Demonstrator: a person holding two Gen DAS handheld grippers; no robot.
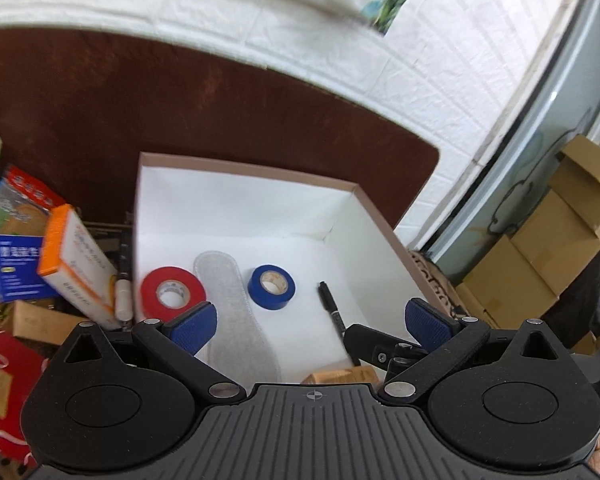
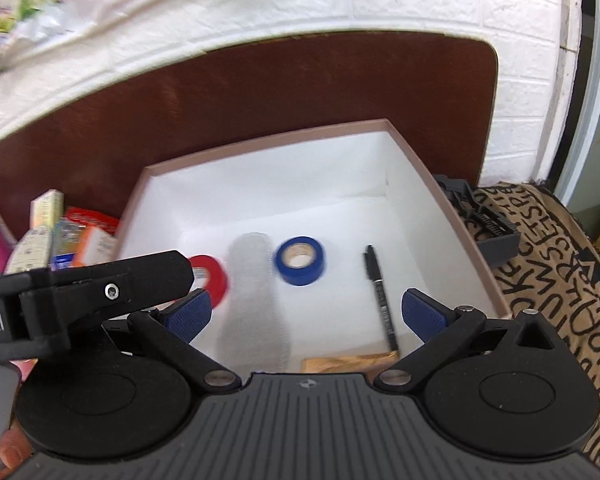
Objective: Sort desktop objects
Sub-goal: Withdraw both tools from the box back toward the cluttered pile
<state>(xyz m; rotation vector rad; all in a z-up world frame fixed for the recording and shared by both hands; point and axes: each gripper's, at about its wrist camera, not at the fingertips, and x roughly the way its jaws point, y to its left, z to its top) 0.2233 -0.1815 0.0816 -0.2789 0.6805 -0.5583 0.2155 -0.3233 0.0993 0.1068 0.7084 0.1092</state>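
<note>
Hovering wide open and empty over the white box's (image 2: 440, 184) near edge, right gripper (image 2: 306, 312) beside left gripper (image 1: 312, 320), blue tape (image 2: 299, 260), red tape (image 1: 173, 293) and pen (image 2: 380, 296) already sorted inside.

Each gripper (image 1: 311, 322) has a ribbed grey body, black linkages (silver pivots) and blue pads (image 2: 423, 314).

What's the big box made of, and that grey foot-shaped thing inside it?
The box looks like cardboard: thin stiff walls, pinkish-brown rim, matte white inside. The grey insole seems to be soft felt or fabric, going by its fuzzy surface and stitched-looking edge.
</note>
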